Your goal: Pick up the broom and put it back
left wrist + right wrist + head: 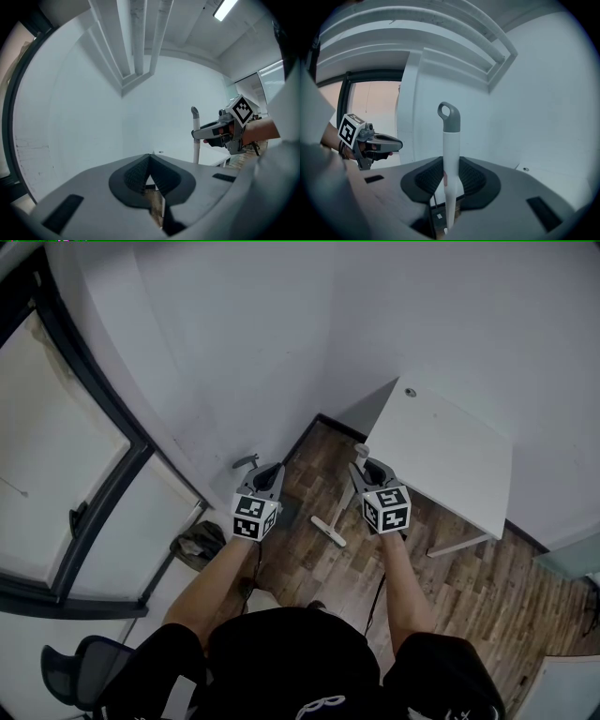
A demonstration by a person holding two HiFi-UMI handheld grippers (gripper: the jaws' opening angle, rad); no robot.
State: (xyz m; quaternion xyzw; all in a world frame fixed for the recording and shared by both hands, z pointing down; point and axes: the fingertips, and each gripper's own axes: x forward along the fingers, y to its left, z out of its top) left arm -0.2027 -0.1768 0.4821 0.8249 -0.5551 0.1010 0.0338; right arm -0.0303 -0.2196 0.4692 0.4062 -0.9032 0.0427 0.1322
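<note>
While the right gripper (450, 180) has its jaws clamped on the broom (451, 150), handle upright through them and head low by the wood floor (469, 606) at head-view centre, the left gripper (149, 168) sits just to its left, jaws together, empty.

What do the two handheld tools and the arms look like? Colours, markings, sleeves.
Left tool and right tool: grey plastic bodies, black ribbed pads. Each carries a white cube with black square markers. A thin dark cable hangs below the right one. Person wears a black short-sleeved top; forearms bare.
</note>
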